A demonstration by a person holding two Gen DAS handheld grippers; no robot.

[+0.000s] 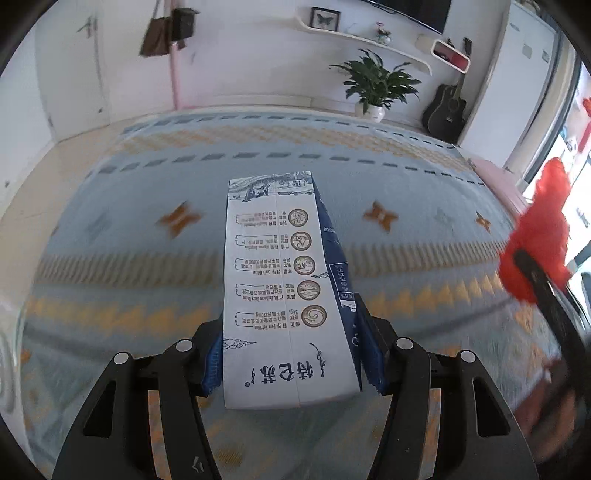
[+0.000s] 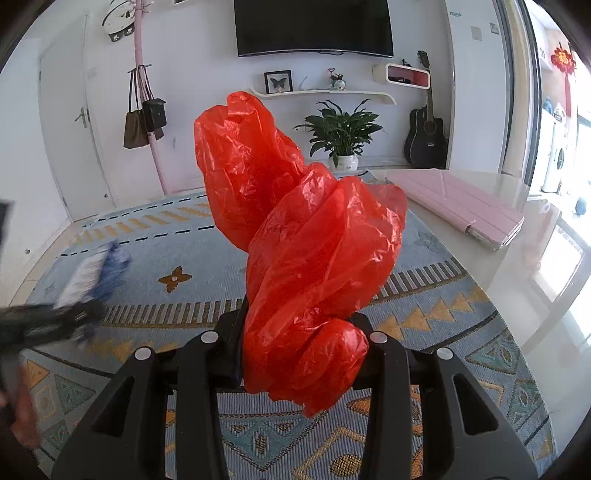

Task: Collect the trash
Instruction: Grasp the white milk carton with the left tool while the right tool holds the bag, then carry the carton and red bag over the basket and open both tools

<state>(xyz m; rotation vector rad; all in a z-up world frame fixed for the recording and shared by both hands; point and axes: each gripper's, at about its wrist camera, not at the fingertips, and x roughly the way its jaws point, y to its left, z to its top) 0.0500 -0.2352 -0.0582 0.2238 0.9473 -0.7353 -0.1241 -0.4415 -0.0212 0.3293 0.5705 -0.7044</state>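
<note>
Holding both catches over the patterned blue and yellow rug point(image 2: 177, 236), I use the potted plant point(image 2: 341, 133) by the far white wall as my landmark. Above it runs a white shelf point(image 2: 321, 94) with one framed butterfly picture point(image 2: 278, 82), and above that hangs one dark television point(image 2: 314, 27). Right of the plant leans one black guitar point(image 2: 426, 136); far to its left, a pink coat stand point(image 2: 147, 122) carries hanging bags. Nearer me and right of the plant, one pink folded case point(image 2: 458, 201) lies on pale glossy floor beside the rug.

My left hand-held gripper point(image 1: 293, 363) is closed onto one white and blue milk carton point(image 1: 277, 280), pinching it near its printed end so its length points toward the plant. My right hand-held gripper point(image 2: 299, 363) is clamped on one crumpled red plastic bag point(image 2: 295, 240), which billows up between the fingers and hides part of the plant's left side. From the left wrist view, that bag point(image 1: 535, 243) appears blurred at the right edge, well right of the plant point(image 1: 376, 83). From the right wrist view, the carton point(image 2: 88, 273) is a blurred shape low and far left of the plant.
</note>
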